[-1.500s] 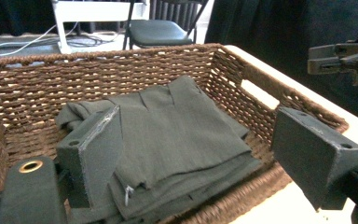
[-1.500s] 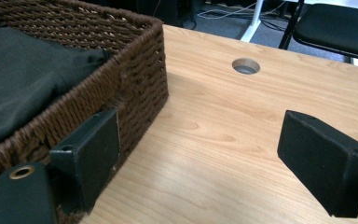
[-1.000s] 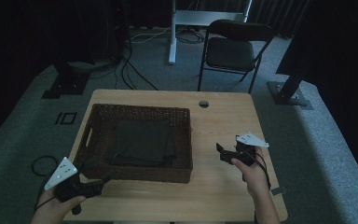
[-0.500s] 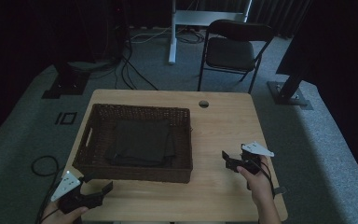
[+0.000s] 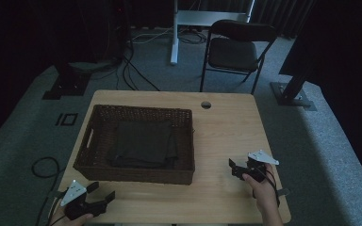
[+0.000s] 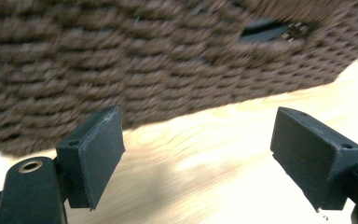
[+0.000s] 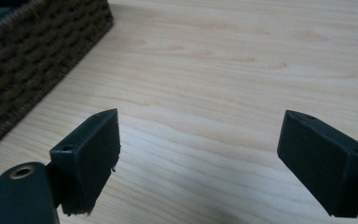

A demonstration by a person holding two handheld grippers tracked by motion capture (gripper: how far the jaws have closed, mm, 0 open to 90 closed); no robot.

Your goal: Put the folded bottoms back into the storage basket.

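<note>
we find both tongs, left (image 5: 101, 198) and right (image 5: 234, 168), lowered toward the frame's bottom edge, jaws open and empty; folded cloth (image 5: 143, 143) sits untouched in basket (image 5: 136, 173).

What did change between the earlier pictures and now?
Both hands drew back toward the table's near edge: the left gripper from beside the basket to the near left corner, the right gripper a little nearer. Both stayed open and empty. Basket and dark cloth kept still.
</note>
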